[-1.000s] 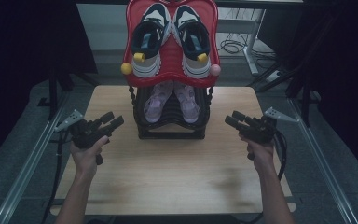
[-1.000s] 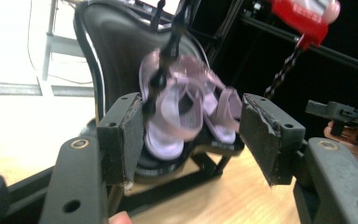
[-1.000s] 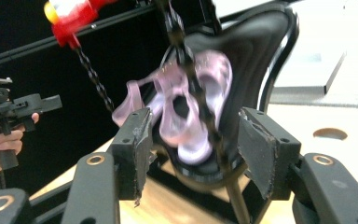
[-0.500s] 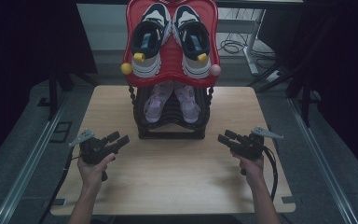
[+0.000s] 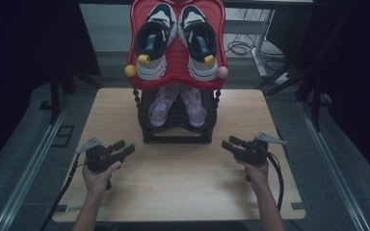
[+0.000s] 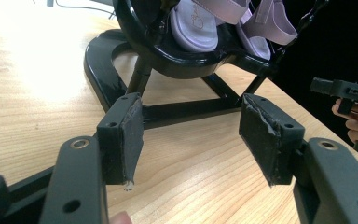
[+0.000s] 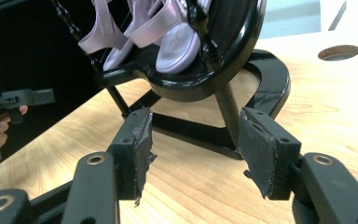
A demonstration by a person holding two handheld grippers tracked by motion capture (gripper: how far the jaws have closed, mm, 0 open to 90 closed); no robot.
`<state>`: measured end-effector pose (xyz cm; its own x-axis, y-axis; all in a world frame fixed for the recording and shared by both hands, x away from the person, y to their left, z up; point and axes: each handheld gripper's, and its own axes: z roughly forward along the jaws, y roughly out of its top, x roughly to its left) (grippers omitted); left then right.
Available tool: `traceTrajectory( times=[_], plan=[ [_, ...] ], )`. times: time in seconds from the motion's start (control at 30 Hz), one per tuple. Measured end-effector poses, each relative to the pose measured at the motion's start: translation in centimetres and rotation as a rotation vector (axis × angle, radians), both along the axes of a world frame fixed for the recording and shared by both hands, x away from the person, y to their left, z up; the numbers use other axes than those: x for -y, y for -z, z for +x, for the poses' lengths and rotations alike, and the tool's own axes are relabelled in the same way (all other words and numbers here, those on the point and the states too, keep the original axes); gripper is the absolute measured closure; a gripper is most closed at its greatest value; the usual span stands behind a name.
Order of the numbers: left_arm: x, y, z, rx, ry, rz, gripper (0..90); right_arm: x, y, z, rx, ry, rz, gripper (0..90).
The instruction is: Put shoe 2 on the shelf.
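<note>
A black shoe rack point(image 5: 178, 130) stands at the middle back of the wooden table point(image 5: 183, 187). Its red top shelf point(image 5: 139, 48) carries a pair of black, white and grey sneakers point(image 5: 155, 38). On the black lower tier lies a pair of pale purple sandals point(image 5: 176, 103), also seen at close range as sandals point(image 6: 214, 23) and sandals point(image 7: 168, 39). My left gripper point(image 5: 124, 148) rests low over the table at front left, open and empty; its jaws point(image 6: 193, 135) point at the rack's base point(image 6: 107, 70). My right gripper point(image 5: 230, 144) mirrors it at front right, open with nothing between its pads point(image 7: 193, 149).
A round hole point(image 7: 338, 52) is cut in the tabletop beside the rack. Yellow and pink knobs point(image 5: 131, 70) stick out from the red shelf's front corners. Metal rails point(image 5: 29, 168) run along both sides of the table, with cables point(image 5: 241, 48) on the floor behind.
Both hands have come down and toward the front of the table with their grippers, now sitting low over the wood. The jaws stay open as before.
</note>
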<state>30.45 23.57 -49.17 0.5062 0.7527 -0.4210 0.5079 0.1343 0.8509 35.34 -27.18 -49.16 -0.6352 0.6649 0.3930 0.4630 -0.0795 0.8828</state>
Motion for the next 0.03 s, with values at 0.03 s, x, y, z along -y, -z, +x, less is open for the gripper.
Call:
traceTrajectory(
  times=[0.03],
  plan=[
    [0.0, 0.01, -0.03, -0.001, -0.001, 0.006, 39.8, 0.08, -0.04, 0.02, 0.003, 0.004, 0.004, 45.3]
  ],
)
